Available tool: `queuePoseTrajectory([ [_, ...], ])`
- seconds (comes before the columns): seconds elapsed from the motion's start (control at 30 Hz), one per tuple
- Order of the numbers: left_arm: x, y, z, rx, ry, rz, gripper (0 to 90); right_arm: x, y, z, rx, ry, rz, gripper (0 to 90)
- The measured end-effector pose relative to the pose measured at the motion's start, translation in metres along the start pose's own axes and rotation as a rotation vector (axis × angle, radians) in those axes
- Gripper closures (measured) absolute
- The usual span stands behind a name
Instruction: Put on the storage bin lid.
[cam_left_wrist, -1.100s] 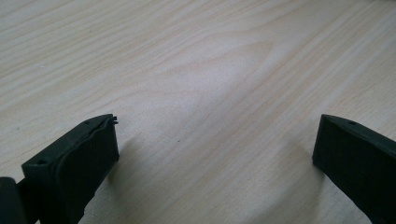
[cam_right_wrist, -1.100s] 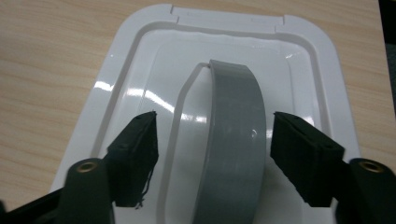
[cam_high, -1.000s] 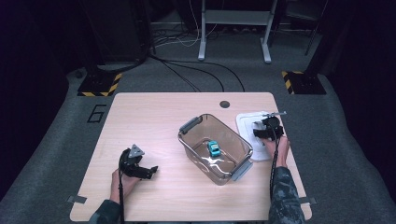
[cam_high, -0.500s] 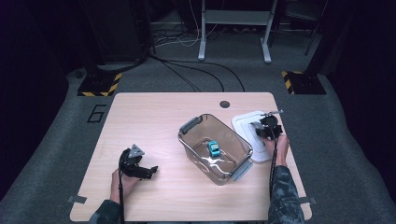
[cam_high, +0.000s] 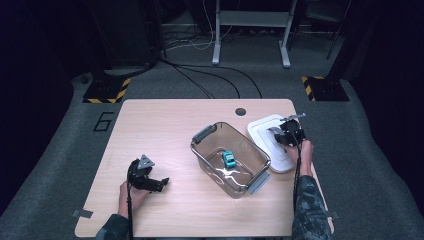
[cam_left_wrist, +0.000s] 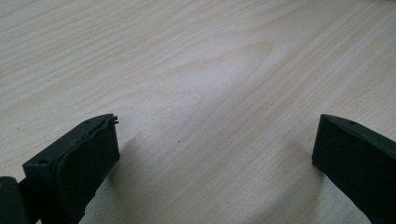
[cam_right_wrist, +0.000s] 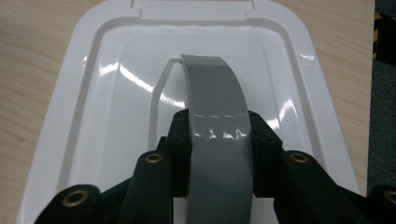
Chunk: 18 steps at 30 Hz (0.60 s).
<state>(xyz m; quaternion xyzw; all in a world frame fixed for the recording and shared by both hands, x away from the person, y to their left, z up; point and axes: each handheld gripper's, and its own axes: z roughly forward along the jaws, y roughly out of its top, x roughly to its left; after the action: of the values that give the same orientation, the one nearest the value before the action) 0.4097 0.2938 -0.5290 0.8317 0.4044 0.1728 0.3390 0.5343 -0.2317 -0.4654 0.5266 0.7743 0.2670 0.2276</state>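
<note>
Grey floor marking "6" (cam_high: 102, 121) beside table (cam_high: 165, 120)

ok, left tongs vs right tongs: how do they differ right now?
Left tongs stand open over bare table, gripping nothing; right tongs are shut on the lid's grey handle. Left rests near the front-left edge; right sits over the white lid beside the bin. Both have black jaws.

glossy white plastic lid (cam_right_wrist: 93, 116) – smooth grey handle (cam_right_wrist: 217, 140), matt pale wood-grain table (cam_left_wrist: 196, 60), clear plastic bin (cam_high: 210, 155)
</note>
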Motion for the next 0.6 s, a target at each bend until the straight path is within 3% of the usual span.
queuePoseTrajectory([
  [0.37, 0.000, 0.000, 0.000, -0.001, 0.000, 0.001, 0.2, -0.007, 0.013, -0.027, -0.032, 0.001, -0.041, 67.2],
  [0.6, 0.000, 0.000, 0.000, -0.002, 0.001, 0.000, 0.2, -0.014, 0.019, -0.041, -0.054, 0.001, -0.028, 67.3],
])
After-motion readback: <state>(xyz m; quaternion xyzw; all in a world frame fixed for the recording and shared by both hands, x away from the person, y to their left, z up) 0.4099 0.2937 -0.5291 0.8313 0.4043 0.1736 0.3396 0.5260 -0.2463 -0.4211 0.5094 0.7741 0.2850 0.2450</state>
